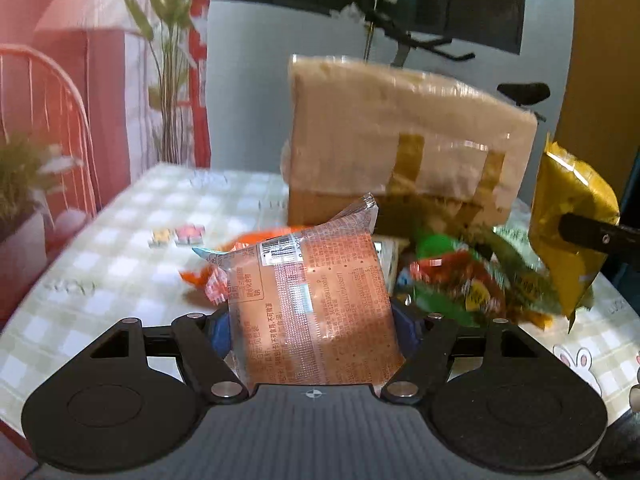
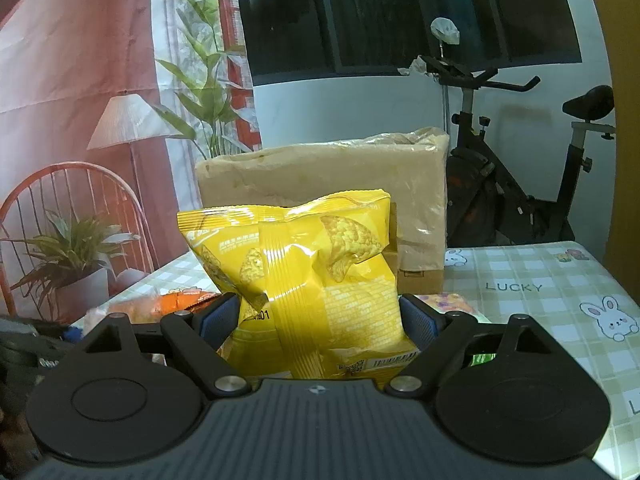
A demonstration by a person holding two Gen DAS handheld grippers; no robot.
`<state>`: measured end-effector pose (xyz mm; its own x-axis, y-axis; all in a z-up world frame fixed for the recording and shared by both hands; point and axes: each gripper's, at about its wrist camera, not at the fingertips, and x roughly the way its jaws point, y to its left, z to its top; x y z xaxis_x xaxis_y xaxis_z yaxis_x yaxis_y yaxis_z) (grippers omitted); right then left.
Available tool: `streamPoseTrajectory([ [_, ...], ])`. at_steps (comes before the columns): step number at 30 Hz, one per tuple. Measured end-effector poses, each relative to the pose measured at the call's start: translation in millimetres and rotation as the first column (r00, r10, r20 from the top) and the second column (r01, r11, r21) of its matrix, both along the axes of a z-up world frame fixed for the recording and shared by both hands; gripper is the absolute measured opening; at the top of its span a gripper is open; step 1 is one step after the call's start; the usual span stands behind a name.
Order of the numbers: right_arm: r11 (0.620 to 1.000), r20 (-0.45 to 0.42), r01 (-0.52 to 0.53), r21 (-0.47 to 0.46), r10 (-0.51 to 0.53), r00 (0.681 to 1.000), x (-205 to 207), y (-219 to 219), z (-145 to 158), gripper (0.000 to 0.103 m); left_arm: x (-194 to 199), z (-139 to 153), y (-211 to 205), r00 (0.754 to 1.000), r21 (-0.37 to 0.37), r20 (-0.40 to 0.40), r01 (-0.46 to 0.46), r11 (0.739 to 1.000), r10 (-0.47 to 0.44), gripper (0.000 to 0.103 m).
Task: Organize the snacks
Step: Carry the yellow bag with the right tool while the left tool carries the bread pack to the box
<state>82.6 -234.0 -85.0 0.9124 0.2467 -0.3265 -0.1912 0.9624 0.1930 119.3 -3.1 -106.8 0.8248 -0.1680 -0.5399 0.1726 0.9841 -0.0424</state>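
Setting: table under a pale green-and-white checked cloth (image 2: 540, 276) printed with rabbits; exercise bike (image 2: 520, 184) behind.

Item 1: orange-brown clear-film snack packet with barcode label (image 1: 316, 308). Location: raised off the cloth, upright between the blue pads of the left gripper (image 1: 314, 326). Claw state: pressed in on both flanks of the packet, gripping it. Handling: judged light, film slick and crinkly, contents apparently a soft cake or bread that will dent if squeezed hard. Best hold: across the filled middle, as now, not the thin crimped seals.

Item 2: yellow foil bag of corn chips (image 2: 308, 280). Location: upright in the right gripper (image 2: 320, 316), in front of the box. Claw state: clamped on the bag's lower sides. Handling: judged very light, air-puffed, glossy and slippery, chips brittle; gentle pressure low on the pillow suits it.

Item 3: tall brown cardboard box wrapped in plastic and tape (image 2: 328, 184), standing on the table, stiff; whether its top is open cannot be told.

Item 4: loose heap of green, red and orange wrappers (image 1: 460, 280), blurred, lying beside the box.
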Motion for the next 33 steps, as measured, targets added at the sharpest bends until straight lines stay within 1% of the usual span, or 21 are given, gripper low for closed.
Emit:
streamPoseTrajectory([
  [5, 1.000, 0.019, -0.002, 0.019, 0.002, 1.000, 3.0, -2.3, 8.9, 0.087, 4.0, 24.2, 0.6, 0.997, 0.010, 0.075, 0.013, 1.000, -0.013, 0.077],
  [11, 0.999, 0.053, 0.002, 0.035, -0.004, 0.999, 12.4, -6.1, 27.3, 0.087, 20.0, 57.3, -5.5, 0.987, 0.002, 0.157, 0.046, 0.999, -0.046, 0.077],
  [17, 0.999, 0.092, 0.005, 0.043, -0.008, 0.996, 33.8, -9.0, 51.7, 0.087, 44.7, 83.9, -12.3, 0.977, -0.012, 0.203, 0.074, 0.997, -0.070, 0.077],
  [22, 0.999, 0.129, 0.009, 0.046, -0.014, 0.992, 54.6, -14.5, 75.1, 0.087, 63.5, 107.4, -20.2, 0.964, -0.024, 0.251, 0.101, 0.995, -0.092, 0.077],
  [28, 0.997, 0.151, 0.011, 0.071, -0.022, 0.988, 85.6, -22.9, 99.1, 0.087, 92.9, 127.2, -32.0, 0.953, -0.057, 0.284, 0.127, 0.990, -0.106, 0.077],
  [33, 0.997, 0.164, 0.010, 0.079, -0.023, 0.986, 119.7, -28.0, 117.2, 0.087, 125.5, 137.0, -43.5, 0.954, -0.083, 0.279, 0.141, 0.986, -0.113, 0.077],
])
